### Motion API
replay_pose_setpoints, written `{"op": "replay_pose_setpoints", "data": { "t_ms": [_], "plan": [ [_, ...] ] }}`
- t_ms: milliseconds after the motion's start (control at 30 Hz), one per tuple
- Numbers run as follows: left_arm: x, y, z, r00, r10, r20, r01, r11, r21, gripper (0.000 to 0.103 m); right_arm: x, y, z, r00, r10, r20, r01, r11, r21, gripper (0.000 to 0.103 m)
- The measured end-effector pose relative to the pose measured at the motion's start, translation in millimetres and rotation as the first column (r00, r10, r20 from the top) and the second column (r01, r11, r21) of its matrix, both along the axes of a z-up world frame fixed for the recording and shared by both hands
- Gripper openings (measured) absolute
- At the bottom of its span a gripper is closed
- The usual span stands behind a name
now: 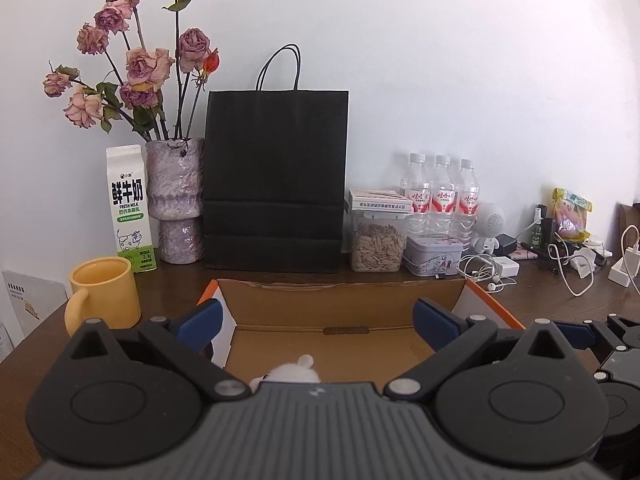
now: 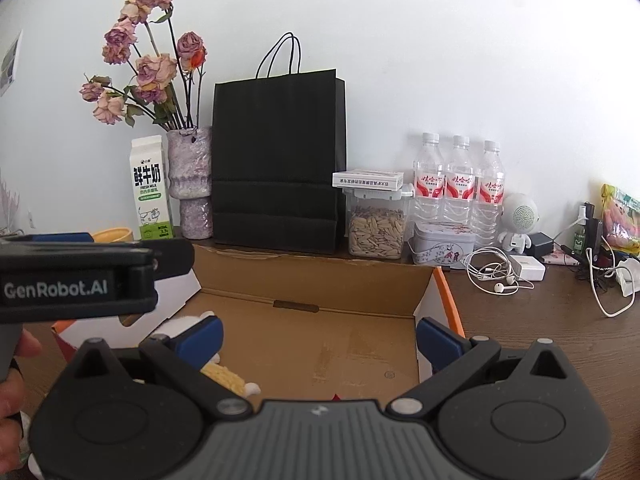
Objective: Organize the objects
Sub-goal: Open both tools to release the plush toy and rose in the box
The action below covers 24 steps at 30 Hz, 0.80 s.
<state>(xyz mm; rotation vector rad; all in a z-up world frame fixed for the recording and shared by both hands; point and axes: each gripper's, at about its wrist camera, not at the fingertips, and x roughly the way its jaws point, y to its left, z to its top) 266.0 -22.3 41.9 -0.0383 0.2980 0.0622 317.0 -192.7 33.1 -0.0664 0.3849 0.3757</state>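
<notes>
The big cardboard box (image 2: 320,320) sits open on the brown table (image 2: 540,340), in front of the black bag (image 2: 276,160). A soft white toy (image 1: 294,372) lies at its near left. The left gripper (image 1: 316,316) and right gripper (image 2: 320,336) are both spread wide and hold nothing. I think the toy is put away, so lift both straight up and don't bump the box walls. The milk carton (image 2: 150,192) says "FRESH MILK". The left tool says "GenRobot.AI".

The right gripper (image 2: 318,342) hangs wide open above the cardboard box (image 2: 312,280); a plush toy (image 2: 224,376) lies beside its left finger.
</notes>
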Motion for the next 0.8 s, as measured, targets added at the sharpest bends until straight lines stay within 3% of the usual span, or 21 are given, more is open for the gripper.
{"op": "replay_pose_setpoints", "data": {
  "t_ms": [433, 800],
  "plan": [
    [-51.0, -1.0, 22.3, 0.999, 0.004, 0.037, -0.005, 1.0, 0.03, 0.103, -50.8, -20.0, 16.4, 0.999, -0.014, 0.047, 0.015, 1.0, -0.009, 0.103],
    [-102.4, 29.7, 20.0, 0.999, 0.039, -0.015, -0.039, 0.998, 0.051, 0.103, -108.1, -43.9, 11.2, 0.999, -0.014, 0.042, 0.016, 0.999, -0.047, 0.103]
  ]
}}
